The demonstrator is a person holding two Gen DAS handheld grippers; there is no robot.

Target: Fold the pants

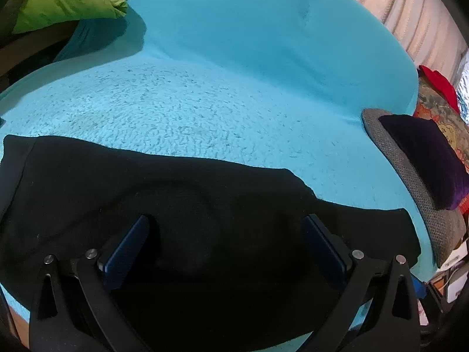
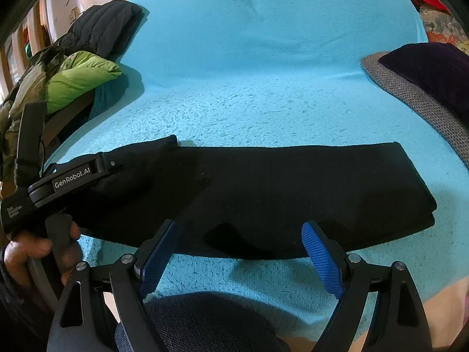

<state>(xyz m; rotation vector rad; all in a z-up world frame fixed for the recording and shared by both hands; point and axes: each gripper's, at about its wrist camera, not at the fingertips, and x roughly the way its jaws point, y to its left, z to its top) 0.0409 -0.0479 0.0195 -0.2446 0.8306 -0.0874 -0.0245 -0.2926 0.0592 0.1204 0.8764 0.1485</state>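
Note:
Black pants point(image 2: 293, 184) lie folded into a long band across a turquoise fleece blanket point(image 2: 263, 88). In the left wrist view the pants point(image 1: 176, 182) fill the lower half. My left gripper point(image 1: 227, 218) hovers over them, open wide, with its blue pads apart and only flat cloth below. My right gripper point(image 2: 240, 224) stands open at the pants' near edge with nothing between its fingers. A hand point(image 2: 29, 246) holds the left gripper's handle at the pants' left end in the right wrist view.
A green jacket point(image 2: 79, 79) and a dark quilted jacket point(image 2: 108, 26) are piled at the back left. A grey mat point(image 1: 410, 176) with a purple cushion point(image 1: 425, 158) sits at the right edge. A dark grey padded surface point(image 2: 211, 322) lies just below the right gripper.

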